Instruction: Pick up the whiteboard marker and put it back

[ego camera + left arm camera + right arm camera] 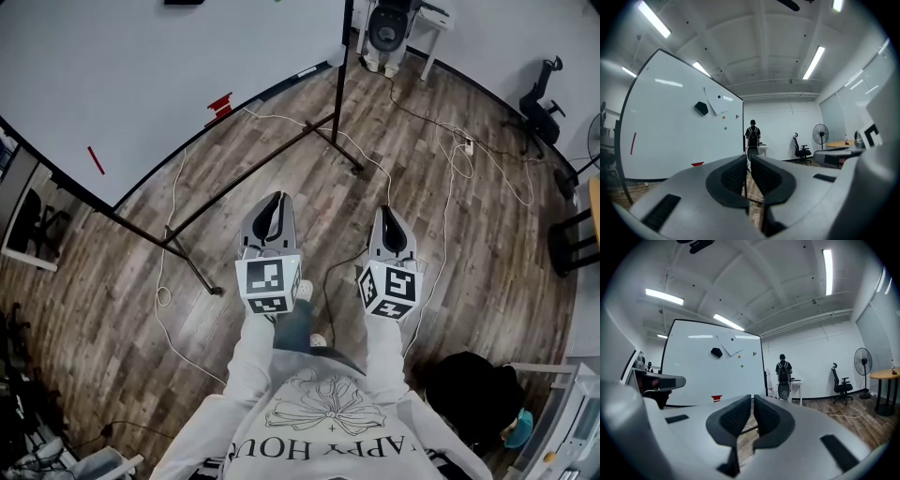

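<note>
A thin red whiteboard marker [96, 159] clings to the big whiteboard [141, 66] at the left; the left gripper view shows the marker [633, 143] standing upright low on the board [670, 136]. A small red block [219, 105] sits on the board further right and also appears as the red block [716, 398] in the right gripper view. My left gripper [273, 202] and right gripper [389, 214] are held side by side over the wooden floor, well short of the board. Both point level, jaws together, nothing between them: left gripper [748, 159], right gripper [753, 399].
The board's black stand [197, 272] spreads its legs across the floor ahead. White cables [450, 169] trail over the planks. A person with a backpack [783, 373] stands at the far wall. An office chair [841, 385], a fan [862, 357] and a round table [886, 376] are at the right.
</note>
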